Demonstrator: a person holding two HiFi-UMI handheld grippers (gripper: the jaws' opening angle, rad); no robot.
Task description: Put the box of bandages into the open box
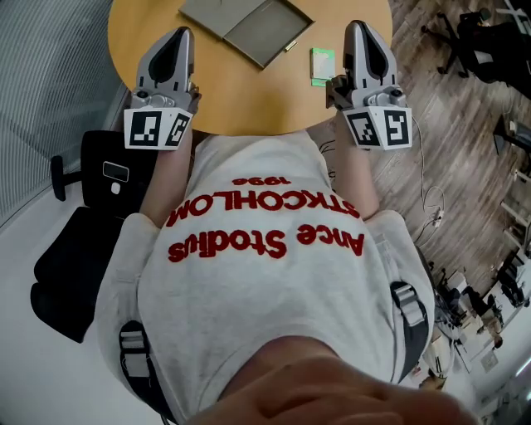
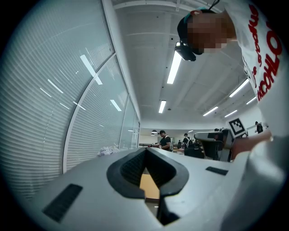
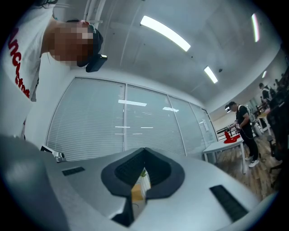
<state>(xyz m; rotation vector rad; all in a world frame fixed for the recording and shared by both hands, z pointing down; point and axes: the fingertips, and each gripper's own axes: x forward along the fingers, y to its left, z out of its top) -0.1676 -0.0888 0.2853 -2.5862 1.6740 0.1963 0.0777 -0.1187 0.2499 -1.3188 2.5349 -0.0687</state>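
In the head view, the box of bandages, small and green and white, lies flat on the round wooden table, just left of my right gripper. The open box, grey and shallow with its lid folded out, sits at the table's far middle. My left gripper hovers over the table's left part. Both grippers are shut with nothing held. In the right gripper view, a sliver of the bandage box shows through the hollow behind the closed jaw tips. The left gripper shows only tabletop through its hollow.
A black office chair stands to the left of the person. A thin cable trails over the wooden floor at the right. Glass walls with blinds surround the spot, and people stand at desks far off.
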